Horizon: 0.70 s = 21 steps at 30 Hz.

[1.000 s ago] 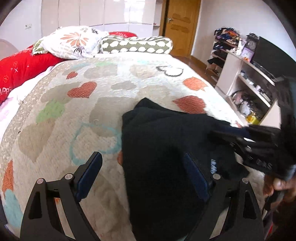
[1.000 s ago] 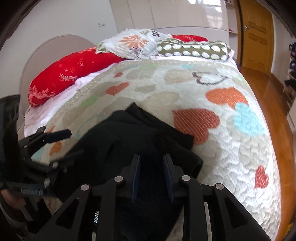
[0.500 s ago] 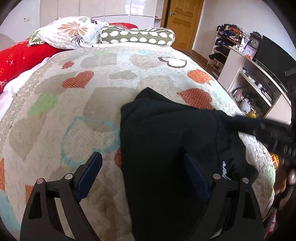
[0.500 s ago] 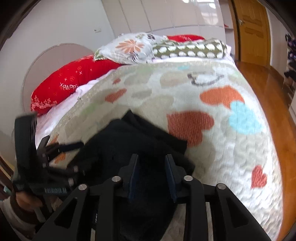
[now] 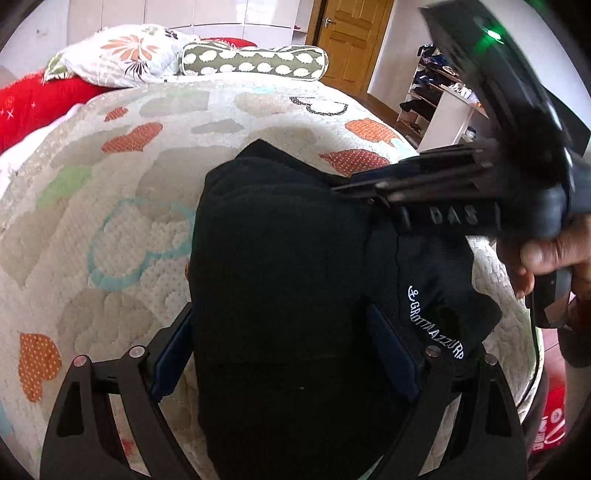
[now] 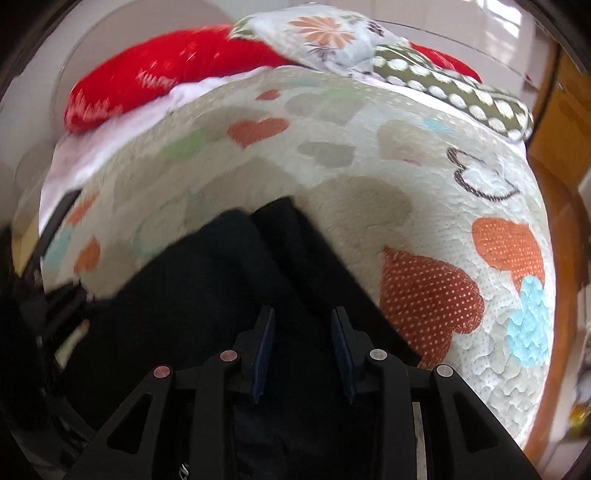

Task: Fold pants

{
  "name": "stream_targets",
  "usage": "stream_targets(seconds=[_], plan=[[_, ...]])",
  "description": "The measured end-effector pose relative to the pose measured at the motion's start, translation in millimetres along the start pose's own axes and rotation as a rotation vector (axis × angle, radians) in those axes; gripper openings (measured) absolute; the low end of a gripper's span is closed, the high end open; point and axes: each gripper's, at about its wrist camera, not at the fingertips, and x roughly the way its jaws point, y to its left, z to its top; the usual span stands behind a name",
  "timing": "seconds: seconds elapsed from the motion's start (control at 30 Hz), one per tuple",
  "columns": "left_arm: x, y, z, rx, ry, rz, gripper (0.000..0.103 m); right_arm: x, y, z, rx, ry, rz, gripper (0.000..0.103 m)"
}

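Heart-patterned quilt (image 5: 155,206) covers the bed, with a floral pillow (image 5: 122,55) and spotted bolster (image 5: 255,61) toward twelve o'clock and a wooden door (image 5: 351,40) beyond. Black pants (image 5: 280,266), folded into a bundle, lie on the quilt near its six o'clock edge. The left gripper (image 5: 280,354) stands wide, straddling the bundle; the right gripper (image 6: 301,343), narrowly parted, hovers over the fabric, gripping nothing I can make out.

Both wrist cameras look steeply down, close over the black pants (image 5: 280,258) at the foot of the bed (image 5: 110,229), facing the pillows (image 6: 325,33) beyond. They share pants, quilt and pillows; the left view stands left of the pants.
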Motion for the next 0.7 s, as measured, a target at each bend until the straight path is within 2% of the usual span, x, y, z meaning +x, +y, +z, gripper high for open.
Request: stream_targets(seconds=[0.13, 0.3, 0.43, 0.47, 0.53, 0.7], plan=[[2, 0, -1, -0.006, -0.003, 0.0, 0.092, 5, -4, 0, 0.042, -0.01, 0.024, 0.035], [2, 2, -2, -0.014, -0.003, -0.016, 0.093, -10, -9, 3, 0.055, -0.05, 0.08, 0.036], [2, -1, -2, -0.008, -0.007, -0.001, 0.094, 5, -4, 2, 0.023, -0.005, 0.071, 0.036], [2, -1, -2, -0.008, -0.008, 0.0, 0.094, 6, -3, 2, 0.029, -0.01, 0.074, 0.033], [3, 0, -2, -0.013, -0.004, -0.004, 0.094, 6, 1, 2, 0.013, -0.022, 0.04, 0.015], [3, 1, 0, -0.016, -0.002, -0.005, 0.094, 4, 5, 9, -0.04, -0.041, -0.05, 0.007]])
